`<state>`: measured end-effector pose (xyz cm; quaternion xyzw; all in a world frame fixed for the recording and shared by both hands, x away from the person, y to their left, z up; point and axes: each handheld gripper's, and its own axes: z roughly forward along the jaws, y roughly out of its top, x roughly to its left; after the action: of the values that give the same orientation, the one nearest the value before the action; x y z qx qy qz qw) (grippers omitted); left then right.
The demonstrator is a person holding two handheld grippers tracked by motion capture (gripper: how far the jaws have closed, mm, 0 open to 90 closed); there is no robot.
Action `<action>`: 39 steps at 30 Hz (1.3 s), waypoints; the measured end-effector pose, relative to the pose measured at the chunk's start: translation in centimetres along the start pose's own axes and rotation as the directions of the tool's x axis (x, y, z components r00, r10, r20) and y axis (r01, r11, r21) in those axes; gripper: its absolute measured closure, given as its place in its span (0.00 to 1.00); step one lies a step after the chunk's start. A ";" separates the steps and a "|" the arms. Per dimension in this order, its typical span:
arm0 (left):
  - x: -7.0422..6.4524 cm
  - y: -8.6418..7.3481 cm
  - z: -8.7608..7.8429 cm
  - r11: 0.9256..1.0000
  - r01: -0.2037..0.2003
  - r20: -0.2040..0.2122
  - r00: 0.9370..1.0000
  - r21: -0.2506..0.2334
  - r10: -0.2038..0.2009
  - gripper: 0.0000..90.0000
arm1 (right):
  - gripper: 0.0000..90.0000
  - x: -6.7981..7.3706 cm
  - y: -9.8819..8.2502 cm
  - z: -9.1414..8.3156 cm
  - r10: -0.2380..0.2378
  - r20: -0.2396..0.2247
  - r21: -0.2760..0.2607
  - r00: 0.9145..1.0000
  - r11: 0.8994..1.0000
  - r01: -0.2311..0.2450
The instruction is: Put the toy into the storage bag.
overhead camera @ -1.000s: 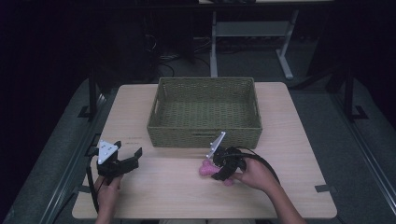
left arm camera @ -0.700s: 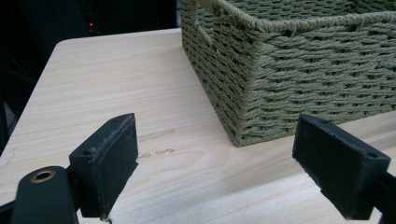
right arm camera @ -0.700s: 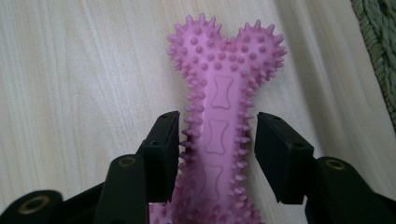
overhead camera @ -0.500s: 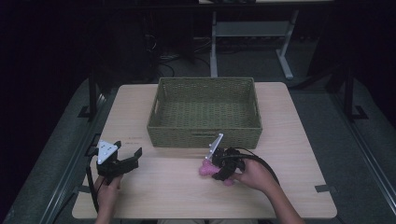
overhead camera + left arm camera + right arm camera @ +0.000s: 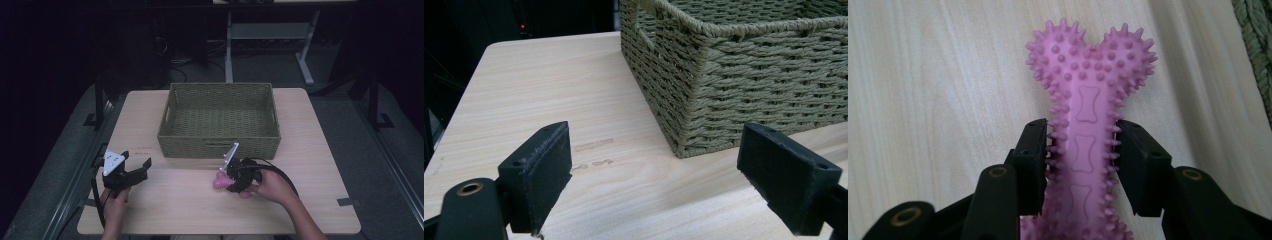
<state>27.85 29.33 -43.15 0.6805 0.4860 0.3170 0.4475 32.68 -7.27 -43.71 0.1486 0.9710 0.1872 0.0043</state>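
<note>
Right gripper (image 5: 1080, 165) clamped on the pink bone toy (image 5: 1088, 105), fingers (image 5: 1030, 165) pressing its narrow shaft from both sides; they've just been closing onto it. Toy lies flat on the surface (image 5: 165, 210), just in front of the basket (image 5: 220, 145), near its front wall.

Risks:
- Contact is on soft spikes, not the solid shaft. They could flex and let the toy twist or slide out on the lift.
- The knobbed head sticks out past the fingers, so it may droop or swing.
- The basket wall is close; a low carry could catch the toy on the rim.

Pose: right hand (image 5: 270, 187) low over the surface, gripper pointing left across it. Left gripper (image 5: 142, 167) well apart at the left edge, fingers wide open, nothing between them, aimed towards the basket corner, held just above the surface.
</note>
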 end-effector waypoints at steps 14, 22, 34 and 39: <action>-0.1 0.0 0.1 1.000 -0.001 0.002 1.000 0.004 0.001 0.15 | 0.64 -1.2 -0.1 -2.4 -0.044 -0.098 -0.053 0.994 0.998 0.039; -0.3 -0.1 0.2 1.000 -0.006 0.002 1.000 0.006 0.006 0.15 | 0.64 -2.0 0.4 -4.8 -0.068 -0.109 -0.101 0.992 0.993 0.057; -0.3 0.0 0.3 1.000 -0.010 0.003 1.000 0.010 0.010 0.15 | 0.64 -3.3 1.7 -7.9 -0.104 -0.129 -0.135 0.986 0.987 0.087; -0.3 0.0 0.2 1.000 -0.013 0.005 1.000 0.009 0.013 0.15 | 0.64 -3.9 2.1 -9.0 -0.107 -0.133 -0.155 0.985 0.984 0.086</action>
<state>27.93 28.96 -43.29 0.6863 0.4819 0.3161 0.4435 36.48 -9.78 -34.77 0.0871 0.9583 0.2687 -0.0442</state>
